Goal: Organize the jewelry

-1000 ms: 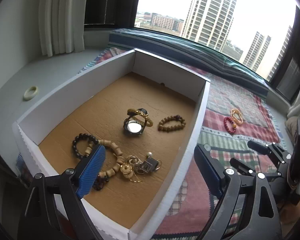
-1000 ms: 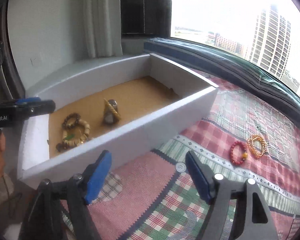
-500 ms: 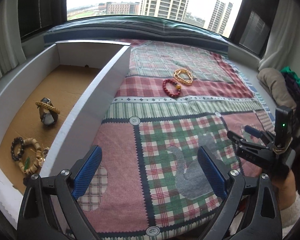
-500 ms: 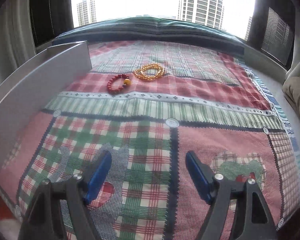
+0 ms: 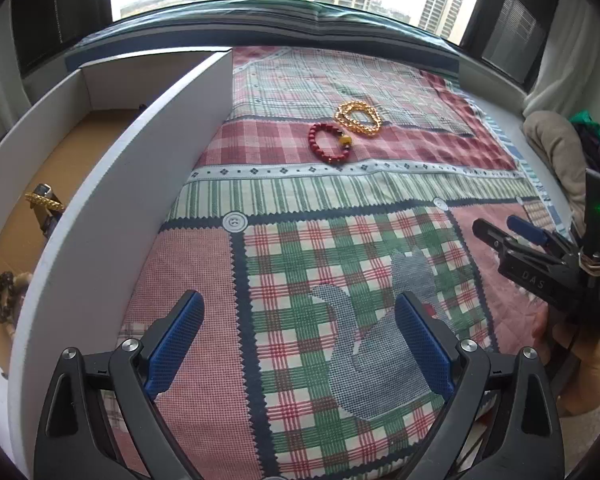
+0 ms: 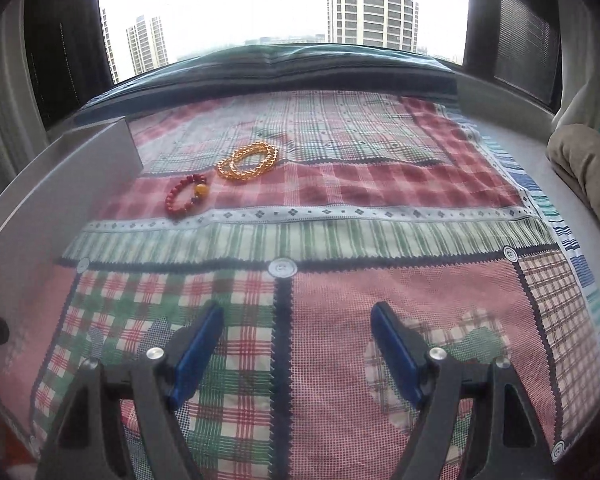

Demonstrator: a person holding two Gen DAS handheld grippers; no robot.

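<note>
Red bracelet and gold bracelet are seen on the patchwork cloth — both claws, left and right, held wide open, empty.

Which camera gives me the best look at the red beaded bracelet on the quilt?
The left wrist view: the red beaded bracelet shows as a full, sharp ring with its yellow bead. The right wrist view shows it too, but blurrier and flattened.
</note>
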